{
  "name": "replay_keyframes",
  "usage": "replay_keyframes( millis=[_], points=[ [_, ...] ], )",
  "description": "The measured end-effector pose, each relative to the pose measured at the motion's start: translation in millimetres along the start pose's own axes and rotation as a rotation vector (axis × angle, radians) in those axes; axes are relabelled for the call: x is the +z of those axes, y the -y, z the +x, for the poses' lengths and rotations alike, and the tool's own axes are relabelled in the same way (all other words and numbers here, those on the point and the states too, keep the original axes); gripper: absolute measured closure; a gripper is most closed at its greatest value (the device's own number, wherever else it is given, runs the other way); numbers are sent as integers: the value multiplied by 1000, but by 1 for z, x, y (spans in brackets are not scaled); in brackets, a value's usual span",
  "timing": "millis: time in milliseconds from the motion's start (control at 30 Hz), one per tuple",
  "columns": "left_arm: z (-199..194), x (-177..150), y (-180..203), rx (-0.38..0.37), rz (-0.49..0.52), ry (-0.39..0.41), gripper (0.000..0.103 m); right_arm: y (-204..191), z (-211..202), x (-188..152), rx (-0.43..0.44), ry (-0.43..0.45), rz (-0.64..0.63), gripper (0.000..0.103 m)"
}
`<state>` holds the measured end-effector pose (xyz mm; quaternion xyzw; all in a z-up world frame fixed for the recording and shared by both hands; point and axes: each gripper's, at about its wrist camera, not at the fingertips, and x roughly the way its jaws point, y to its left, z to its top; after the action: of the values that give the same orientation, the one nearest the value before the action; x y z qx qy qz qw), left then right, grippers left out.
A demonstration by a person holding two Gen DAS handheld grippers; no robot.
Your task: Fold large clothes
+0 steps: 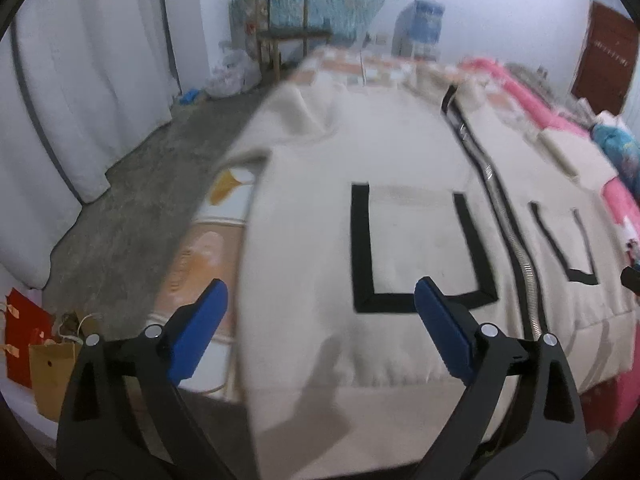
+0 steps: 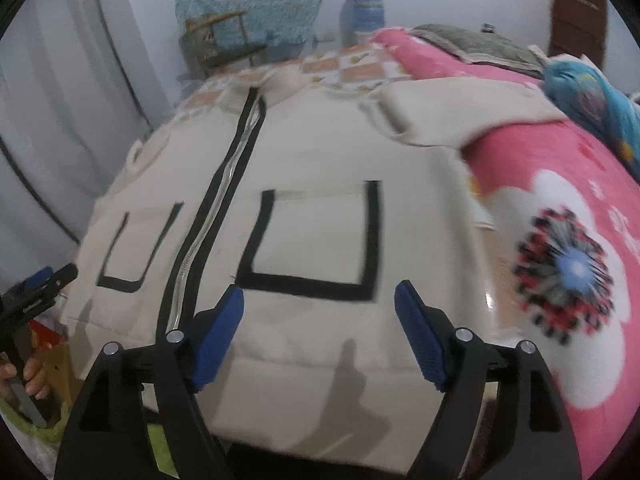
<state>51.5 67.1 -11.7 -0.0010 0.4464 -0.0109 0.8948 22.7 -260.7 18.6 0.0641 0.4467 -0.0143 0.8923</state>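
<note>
Cream zip-up jacket [image 1: 400, 200] is spread flat mid-frame; left gripper [image 1: 320, 312] and right gripper [image 2: 320, 316] are held apart above its hem, 2 blue-padded jaws each, gripping nothing.

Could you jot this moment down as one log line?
stage: before folding | cream zip-front fabric jacket: flat on bed | left gripper: open, above hem | right gripper: open, above hem

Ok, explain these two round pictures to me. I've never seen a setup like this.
No machine here: a person holds a clamp-like tool in each hand, with a wide-angle camera riding on each. One picture looks along the left gripper, the other along the right gripper. The blue-tipped jaws of both stand open and hold nothing. Spread flat on the bed lies a cream jacket with a central zipper and black-edged pockets, not yet folded.
</note>
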Motion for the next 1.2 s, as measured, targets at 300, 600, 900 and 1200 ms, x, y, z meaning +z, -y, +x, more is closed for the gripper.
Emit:
replay_keyframes(
  millis=[300, 600, 900, 1200],
  points=[
    [41, -5, 23, 81, 70, -47, 8, -36, 67, -4, -45, -108, -102, 18],
    [44, -7, 10, 10, 19, -53, 8, -31, 66, -13, -60, -44, -105, 7],
    [43, -9, 11, 11, 15, -51, 7, -32, 64, -17, -60, 3, -106, 6],
    [23, 2, -15, -25, -22, 45, 7, -31, 63, -10, -34, -56, -136, 7]
  ],
)
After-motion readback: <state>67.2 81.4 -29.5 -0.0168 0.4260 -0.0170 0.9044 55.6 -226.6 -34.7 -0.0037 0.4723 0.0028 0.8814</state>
